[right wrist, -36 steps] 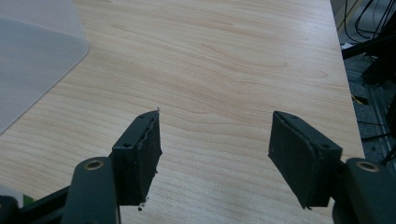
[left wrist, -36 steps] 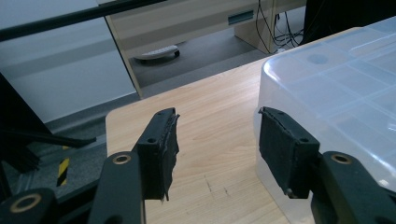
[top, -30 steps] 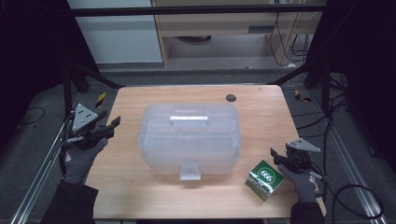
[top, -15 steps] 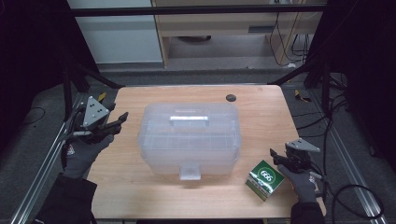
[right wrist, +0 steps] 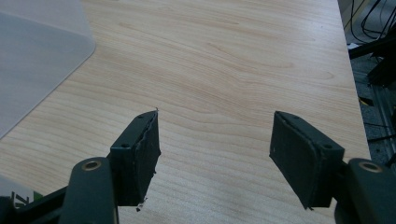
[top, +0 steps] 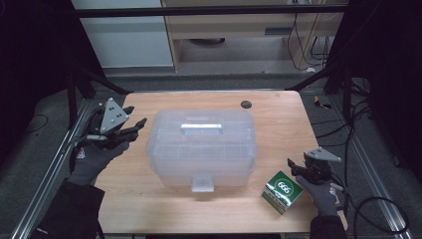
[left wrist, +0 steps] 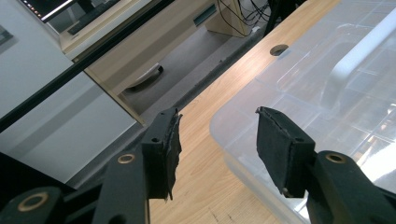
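Desk: a light wooden desk [top: 149, 199] carries everything; a small dark round hole [top: 246, 104] sits near its far edge.
Storage box: a clear plastic storage box [top: 201, 147] with a lid stands in the middle of the desk, its white handle [top: 201, 127] lying flat along the top and its front latch [top: 202, 183] facing me.
Green carton: a small green and white carton [top: 282, 191] marked "666" rests near the desk's front right corner, just beside the box's right front corner but apart from it.
My left claw: my left claw [top: 132, 122] hangs at the desk's left edge, near the box's far left corner, with the grey three-cornered plate on top. In the left gripper view the jaws of my left claw [left wrist: 217, 140] stand spread with nothing between them; one pad is over the bare wood, the other over the rim of the box lid [left wrist: 299, 84].
My right claw: my right claw [top: 297, 167] sits low at the right front, just behind the green carton. In the right gripper view the jaws of my right claw [right wrist: 215, 149] are wide apart and empty, over bare wood [right wrist: 224, 70], with the box's rounded corner [right wrist: 37, 56] at the upper left.
Hands: both of my hands wear grey gloves; the left one [top: 92, 159] is raised off the desk's side.
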Tool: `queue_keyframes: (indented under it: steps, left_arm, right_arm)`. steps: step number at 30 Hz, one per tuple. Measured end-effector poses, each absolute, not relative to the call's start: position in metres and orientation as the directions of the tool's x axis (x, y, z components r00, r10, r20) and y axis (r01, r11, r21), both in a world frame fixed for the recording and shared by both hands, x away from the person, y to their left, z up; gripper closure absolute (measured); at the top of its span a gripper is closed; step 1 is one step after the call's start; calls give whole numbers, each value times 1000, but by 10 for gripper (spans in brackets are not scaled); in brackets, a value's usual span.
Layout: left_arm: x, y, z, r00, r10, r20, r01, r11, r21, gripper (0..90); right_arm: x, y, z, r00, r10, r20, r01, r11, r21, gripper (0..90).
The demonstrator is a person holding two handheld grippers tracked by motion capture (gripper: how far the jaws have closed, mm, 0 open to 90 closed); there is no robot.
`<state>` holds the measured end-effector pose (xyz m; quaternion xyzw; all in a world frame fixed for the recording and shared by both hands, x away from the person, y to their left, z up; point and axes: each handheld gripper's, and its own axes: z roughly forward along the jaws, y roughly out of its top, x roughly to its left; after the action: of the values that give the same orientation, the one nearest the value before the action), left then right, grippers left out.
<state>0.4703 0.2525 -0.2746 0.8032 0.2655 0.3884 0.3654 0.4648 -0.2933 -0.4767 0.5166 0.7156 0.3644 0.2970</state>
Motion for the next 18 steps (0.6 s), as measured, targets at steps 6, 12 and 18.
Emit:
queue_keyframes:
  steps: [6,12,18]
  left_arm:
    - [473,247,-271,583,672,456,135,-634,762,483]
    - [472,241,-266,597,644,477,116,-659,743,475]
    - [470,238,-263,604,634,482,108,-665,739,472]
  right_arm:
    - [465,-292,-477,-286,957,-43,531,196,824,329]
    - [465,-293,-477,-284,958,-51,529,201,824,328]
    - [464,-295,-475,-282,958,-48,528,197,826,326]
